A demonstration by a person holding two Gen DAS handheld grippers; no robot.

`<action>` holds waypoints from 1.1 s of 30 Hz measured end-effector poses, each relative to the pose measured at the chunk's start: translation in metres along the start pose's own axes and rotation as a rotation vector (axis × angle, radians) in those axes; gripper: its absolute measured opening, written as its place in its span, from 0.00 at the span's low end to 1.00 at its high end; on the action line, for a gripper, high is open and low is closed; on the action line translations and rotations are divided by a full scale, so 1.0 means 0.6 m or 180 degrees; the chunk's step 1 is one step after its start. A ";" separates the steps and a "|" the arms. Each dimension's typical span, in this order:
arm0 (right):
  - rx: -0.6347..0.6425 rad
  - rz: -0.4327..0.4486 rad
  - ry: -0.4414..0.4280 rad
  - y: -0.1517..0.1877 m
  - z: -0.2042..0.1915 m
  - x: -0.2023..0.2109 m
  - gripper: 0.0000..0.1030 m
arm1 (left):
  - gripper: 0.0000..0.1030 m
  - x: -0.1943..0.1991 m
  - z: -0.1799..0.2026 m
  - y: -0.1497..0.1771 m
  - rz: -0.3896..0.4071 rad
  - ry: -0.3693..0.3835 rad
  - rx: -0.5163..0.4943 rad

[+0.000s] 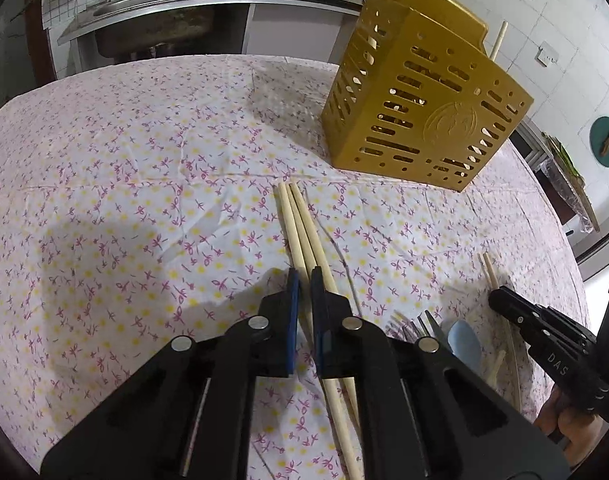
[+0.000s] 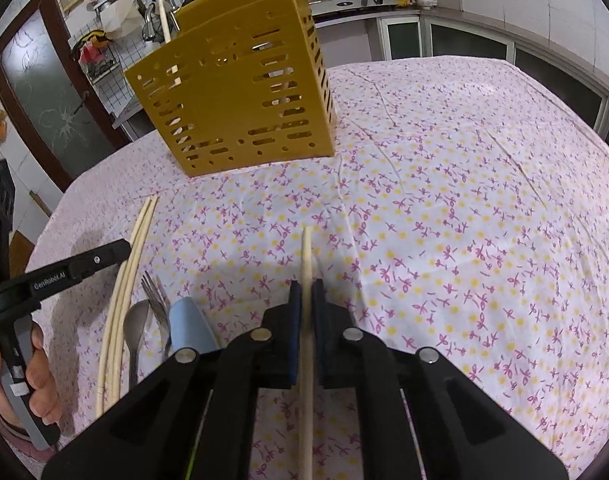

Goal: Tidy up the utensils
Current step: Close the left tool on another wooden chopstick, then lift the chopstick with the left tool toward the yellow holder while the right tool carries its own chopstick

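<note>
Kitchen counters, a sink and a stove are lining the background, and a round surface (image 1: pixel 144 160) is being covered by a pink and yellow flowered cloth. On that cloth a gold slotted holder (image 1: pixel 420 108) is standing upright towards the far side, with two chopsticks already sticking up out of it, one at each end.

Three loose chopsticks (image 1: pixel 294 216) are lying side by side in front of the holder, tips pointing towards it. The left gripper (image 1: pixel 304 280) is being held over their near part with its blue-padded fingers (image 1: pixel 293 300) drawn nearly together on one of the three, while the other two are lying just beside the pads; nothing is standing between these chopsticks and the holder.

In the right wrist view, the right gripper (image 2: pixel 306 286) is being held with its fingers (image 2: pixel 294 304) pinching a single chopstick (image 2: pixel 306 264), whose tip is pointing forward over bare cloth, well apart from the holder.

Between the two grippers, a small heap of cutlery is lying: forks (image 2: pixel 154 292) (at least two, the exact count cannot be told), one metal spoon (image 2: pixel 137 322) and one light blue spoon (image 2: pixel 188 324). In the left wrist view, a further chopstick or two are being partly hidden beside the right gripper. A hand (image 2: pixel 42 380) is wrapped around the left gripper's handle.
</note>
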State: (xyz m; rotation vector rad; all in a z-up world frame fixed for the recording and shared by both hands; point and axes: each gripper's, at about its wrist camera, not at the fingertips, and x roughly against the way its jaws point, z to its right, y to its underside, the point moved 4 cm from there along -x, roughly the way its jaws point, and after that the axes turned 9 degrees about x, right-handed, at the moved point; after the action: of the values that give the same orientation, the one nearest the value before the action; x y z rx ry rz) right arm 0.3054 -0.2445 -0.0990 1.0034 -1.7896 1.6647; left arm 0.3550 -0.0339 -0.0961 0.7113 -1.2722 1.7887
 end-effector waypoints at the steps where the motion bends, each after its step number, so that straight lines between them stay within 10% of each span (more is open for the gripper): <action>1: 0.0018 -0.0005 0.0017 0.000 -0.001 0.000 0.06 | 0.05 -0.001 0.003 0.000 0.0000 -0.0020 -0.0029; 33: -0.0016 0.0077 -0.0023 0.000 0.003 0.006 0.06 | 0.04 0.027 0.023 0.004 0.0108 0.0107 -0.0140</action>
State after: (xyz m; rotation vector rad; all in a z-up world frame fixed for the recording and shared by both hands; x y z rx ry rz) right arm 0.3035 -0.2471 -0.0963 0.9902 -1.8166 1.6722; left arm 0.3445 -0.0426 -0.0798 0.6361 -1.3041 1.7872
